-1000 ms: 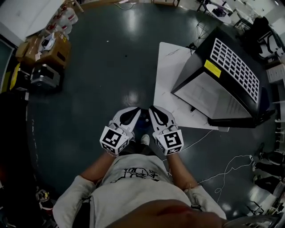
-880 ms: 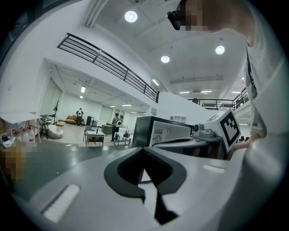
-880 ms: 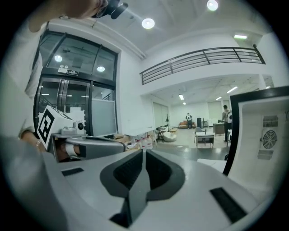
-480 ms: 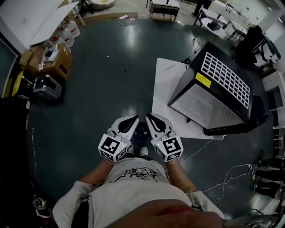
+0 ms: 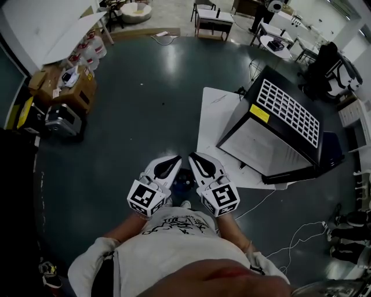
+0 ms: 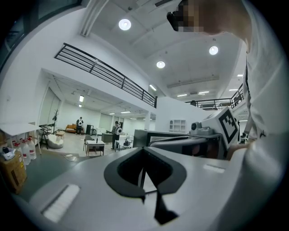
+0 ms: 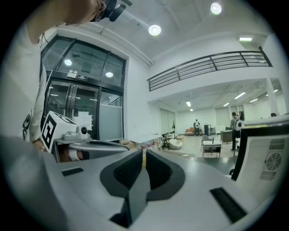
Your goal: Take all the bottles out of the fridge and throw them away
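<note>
A black fridge (image 5: 278, 133) lies on a white board (image 5: 211, 127) on the dark floor, its white grille facing up. It also shows at the right edge of the right gripper view as a black box (image 7: 264, 153). No bottle shows in or near it. My left gripper (image 5: 175, 158) and right gripper (image 5: 192, 155) are held side by side close to my chest, pointing level across the room, well short of the fridge. Both have their jaws together with nothing between them, as seen in the left gripper (image 6: 143, 152) and right gripper (image 7: 143, 155) views.
Cardboard boxes (image 5: 64, 81), white jugs (image 5: 90, 49) and a black case (image 5: 61, 119) stand at the left. White cables (image 5: 290, 238) trail over the floor at the right. Small tables (image 5: 214, 17) and chairs stand at the back, and people stand far off in the hall.
Both grippers have risen together, still side by side, and the floor and fridge look farther below. The jaws have stayed as they were.
</note>
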